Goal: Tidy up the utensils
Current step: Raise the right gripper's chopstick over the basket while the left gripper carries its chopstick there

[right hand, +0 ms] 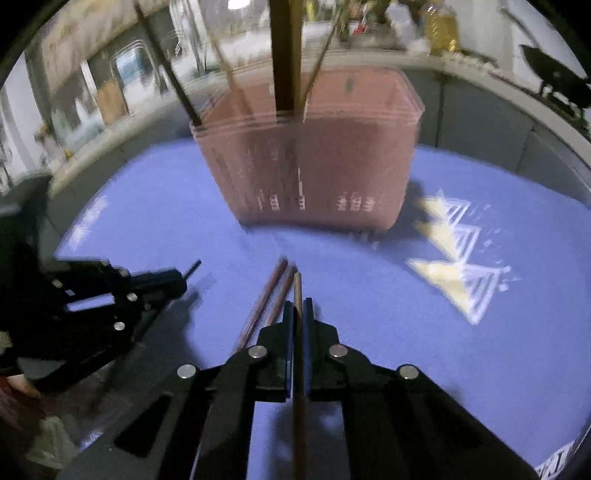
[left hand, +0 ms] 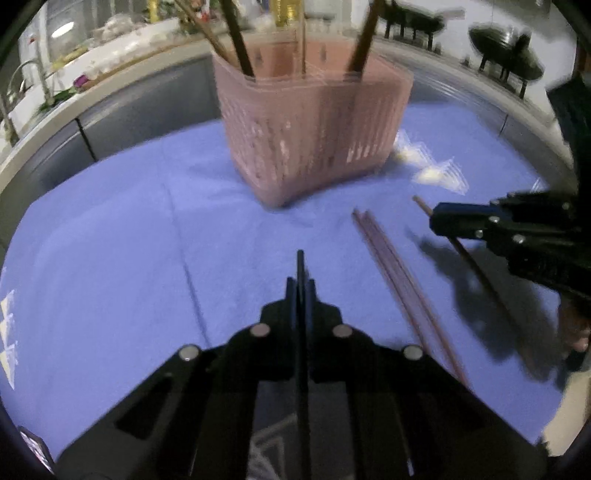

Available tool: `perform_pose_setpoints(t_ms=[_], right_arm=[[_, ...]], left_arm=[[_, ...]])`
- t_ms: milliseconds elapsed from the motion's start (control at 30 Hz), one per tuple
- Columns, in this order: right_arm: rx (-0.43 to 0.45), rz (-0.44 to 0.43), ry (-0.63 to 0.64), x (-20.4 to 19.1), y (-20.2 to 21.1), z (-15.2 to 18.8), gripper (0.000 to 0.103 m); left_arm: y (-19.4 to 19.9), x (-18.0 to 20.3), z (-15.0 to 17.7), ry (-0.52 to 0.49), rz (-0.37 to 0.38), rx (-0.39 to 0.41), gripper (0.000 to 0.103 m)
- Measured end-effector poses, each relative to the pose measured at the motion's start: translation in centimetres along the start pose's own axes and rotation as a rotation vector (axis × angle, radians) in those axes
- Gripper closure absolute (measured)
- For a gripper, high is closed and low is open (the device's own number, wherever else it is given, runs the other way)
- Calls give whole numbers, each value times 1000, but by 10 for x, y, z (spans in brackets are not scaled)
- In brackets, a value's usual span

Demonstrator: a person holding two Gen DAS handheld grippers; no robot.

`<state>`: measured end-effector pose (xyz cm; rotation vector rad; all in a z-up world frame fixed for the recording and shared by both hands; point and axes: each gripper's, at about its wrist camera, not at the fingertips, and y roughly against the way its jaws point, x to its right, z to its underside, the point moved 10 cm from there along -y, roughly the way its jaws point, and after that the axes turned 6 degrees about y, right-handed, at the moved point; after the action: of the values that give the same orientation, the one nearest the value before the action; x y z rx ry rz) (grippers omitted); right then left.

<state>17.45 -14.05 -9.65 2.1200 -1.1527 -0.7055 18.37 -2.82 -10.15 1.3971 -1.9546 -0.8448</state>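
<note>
Brown chopstick [right hand: 297,332], thin, straight | right claw [right hand: 299,306] grips it | left claw [left hand: 300,284] clenched

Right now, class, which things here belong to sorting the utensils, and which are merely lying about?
Belongs to the job:
- pink basket, chopsticks already standing in it
- chopstick gripped by the right gripper
- two chopsticks lying on the cloth
- left gripper, shut and empty

Lying about:
- blue cloth
- bottle on the counter behind
</note>
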Motion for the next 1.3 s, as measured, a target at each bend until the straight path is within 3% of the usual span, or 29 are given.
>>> perform_pose_setpoints(t_ms=[233,367,500,767,900,1067,1300], right_arm=[[313,-4,-3,-4,115,-44,98],[402,16,-3,0,150,-52,98],[417,39,-1,2,157,-49,98],[339,57,-1,-1,133,-27,98],[354,39,-11,-2,137,-39,98],[464,36,0,-9,165,-83,98],[760,105,10,-25,205,-175,98]], left_arm=[[123,2,-46,37,80,286,99],[168,-3,-51,62,99,377,99],[174,-4,-45,61,83,391,99],[180,-1,-39,42,76,400,99],[186,-2,-51,66,114,399,99],[217,6,-100,62,155,490,99],[242,19,-190,68,117,666,99]])
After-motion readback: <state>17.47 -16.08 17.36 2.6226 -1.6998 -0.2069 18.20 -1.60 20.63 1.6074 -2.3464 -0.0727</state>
